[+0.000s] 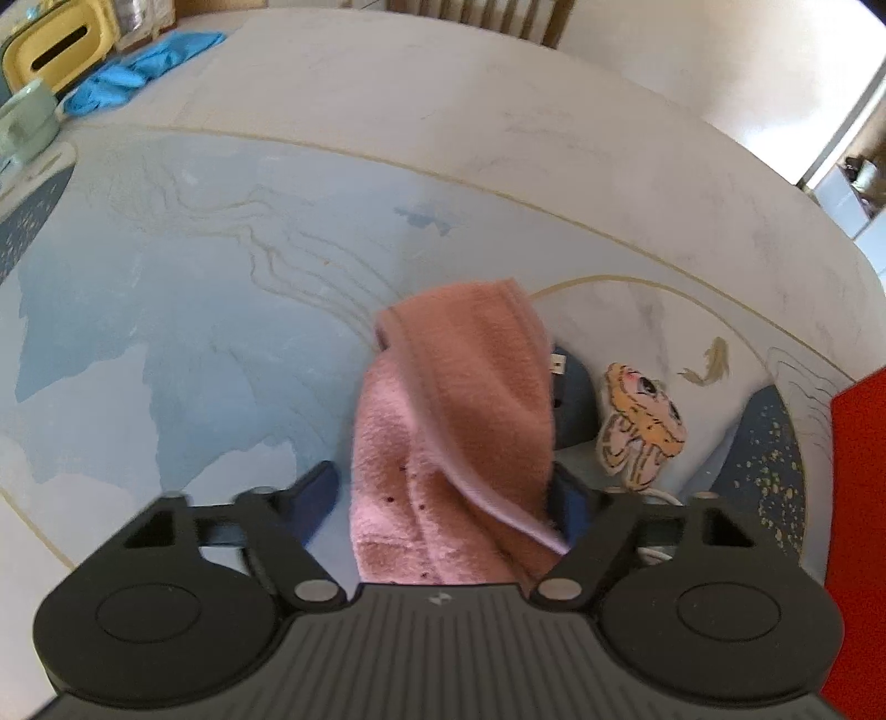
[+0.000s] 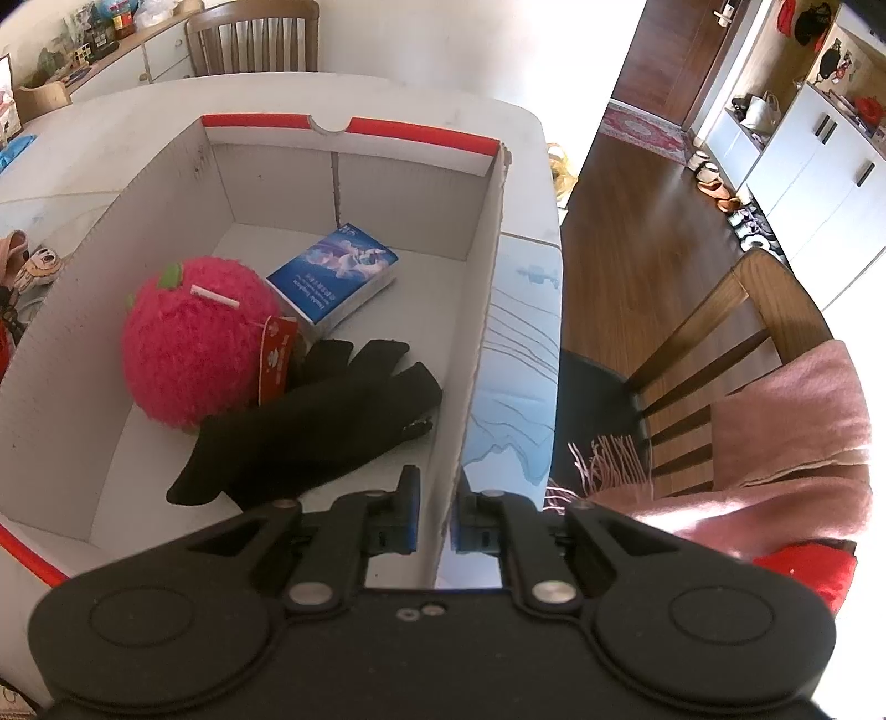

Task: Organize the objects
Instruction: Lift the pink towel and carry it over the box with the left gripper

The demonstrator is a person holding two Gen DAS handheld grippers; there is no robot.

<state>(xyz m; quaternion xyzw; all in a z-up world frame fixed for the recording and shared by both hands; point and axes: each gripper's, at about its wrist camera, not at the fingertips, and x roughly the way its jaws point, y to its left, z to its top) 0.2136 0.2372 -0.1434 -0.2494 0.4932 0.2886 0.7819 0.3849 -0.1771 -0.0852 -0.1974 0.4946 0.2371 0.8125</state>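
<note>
A bunched pink towel (image 1: 454, 421) lies on the blue patterned tablecloth (image 1: 194, 310), between the fingers of my left gripper (image 1: 443, 493). Its right finger touches the towel, while a thin gap shows at the left finger (image 1: 315, 498), so the jaws stand open. My right gripper (image 2: 437, 509) is shut on the near right wall of the white cardboard box (image 2: 482, 277) with red trim. Inside the box lie a red plush apple (image 2: 194, 343), a blue tissue pack (image 2: 332, 271) and black gloves (image 2: 310, 426).
A small plush toy (image 1: 642, 426) and a dark object (image 1: 576, 404) lie just right of the towel, with the box's red side (image 1: 858, 498) beyond. At far left sit a blue cloth (image 1: 138, 72) and a yellow tissue holder (image 1: 55, 50). A wooden chair (image 2: 720, 343) draped with a pink scarf (image 2: 786, 421) stands right of the table.
</note>
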